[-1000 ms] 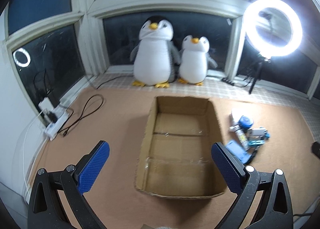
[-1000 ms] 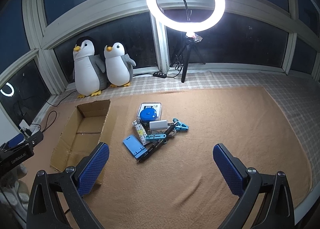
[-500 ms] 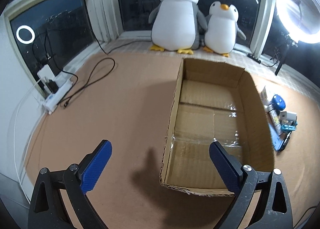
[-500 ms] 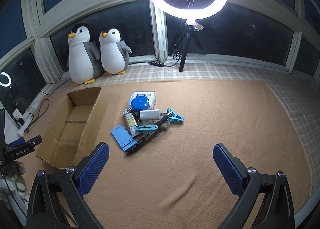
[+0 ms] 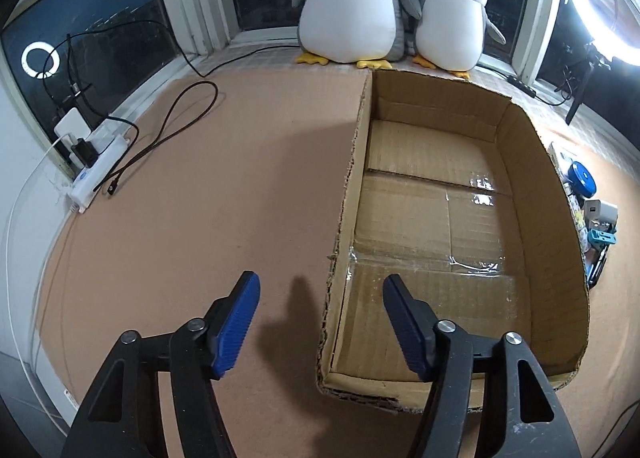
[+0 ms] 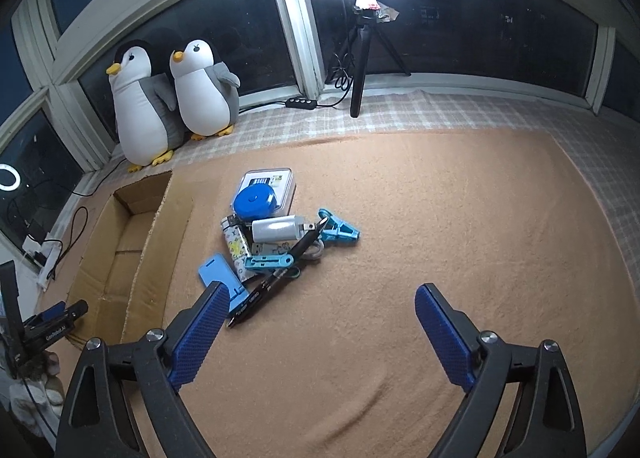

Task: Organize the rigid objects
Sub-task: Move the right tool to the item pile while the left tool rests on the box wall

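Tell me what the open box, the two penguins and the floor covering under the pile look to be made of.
Box: corrugated cardboard, matte brown; ragged fluted edges, glossy clear tape across the bottom flaps.
Penguins: soft plush fabric, likely stuffed; rounded, fuzzy, no hard edges.
Floor covering: tan short-pile carpet or fleece mat, matte; nubby texture and slight ripples. The exact fibre cannot be told.

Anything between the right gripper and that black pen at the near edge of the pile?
Nothing visible. The black pen lies on top, its near end toward the right gripper, whose closing jaws are empty. Only bare mat lies between.
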`<state>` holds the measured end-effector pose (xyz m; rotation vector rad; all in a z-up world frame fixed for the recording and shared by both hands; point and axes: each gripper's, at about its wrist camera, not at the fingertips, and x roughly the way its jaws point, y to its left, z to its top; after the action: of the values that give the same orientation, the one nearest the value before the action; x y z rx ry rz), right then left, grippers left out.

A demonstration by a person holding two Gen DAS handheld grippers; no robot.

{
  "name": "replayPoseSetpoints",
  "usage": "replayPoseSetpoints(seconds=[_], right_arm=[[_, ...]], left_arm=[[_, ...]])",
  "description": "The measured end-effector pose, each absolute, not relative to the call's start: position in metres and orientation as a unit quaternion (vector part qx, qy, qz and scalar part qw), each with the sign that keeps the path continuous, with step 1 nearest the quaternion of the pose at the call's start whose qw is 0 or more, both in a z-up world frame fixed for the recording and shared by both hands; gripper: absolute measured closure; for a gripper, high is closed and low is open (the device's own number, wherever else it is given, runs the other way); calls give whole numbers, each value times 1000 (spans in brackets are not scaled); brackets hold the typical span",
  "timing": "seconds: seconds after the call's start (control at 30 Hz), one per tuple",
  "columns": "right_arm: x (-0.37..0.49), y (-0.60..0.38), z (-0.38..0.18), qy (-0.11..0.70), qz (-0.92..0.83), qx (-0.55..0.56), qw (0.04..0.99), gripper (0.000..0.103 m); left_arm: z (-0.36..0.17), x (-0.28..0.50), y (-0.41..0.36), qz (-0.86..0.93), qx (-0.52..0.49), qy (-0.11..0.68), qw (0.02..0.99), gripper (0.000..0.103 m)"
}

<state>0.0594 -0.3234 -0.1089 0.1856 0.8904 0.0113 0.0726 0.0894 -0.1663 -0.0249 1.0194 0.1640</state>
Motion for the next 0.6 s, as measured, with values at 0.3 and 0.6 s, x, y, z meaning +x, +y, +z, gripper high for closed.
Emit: replayPoseSetpoints(seconds=[0.3, 0.6], right_arm=[[91, -318, -109, 440, 31, 78, 894, 13], [146, -308, -127, 490, 66, 66, 867, 46]], left_arm=[[-180, 81, 88, 75, -9, 509, 858, 59], [-195, 84, 89, 63, -22, 523, 850, 75]])
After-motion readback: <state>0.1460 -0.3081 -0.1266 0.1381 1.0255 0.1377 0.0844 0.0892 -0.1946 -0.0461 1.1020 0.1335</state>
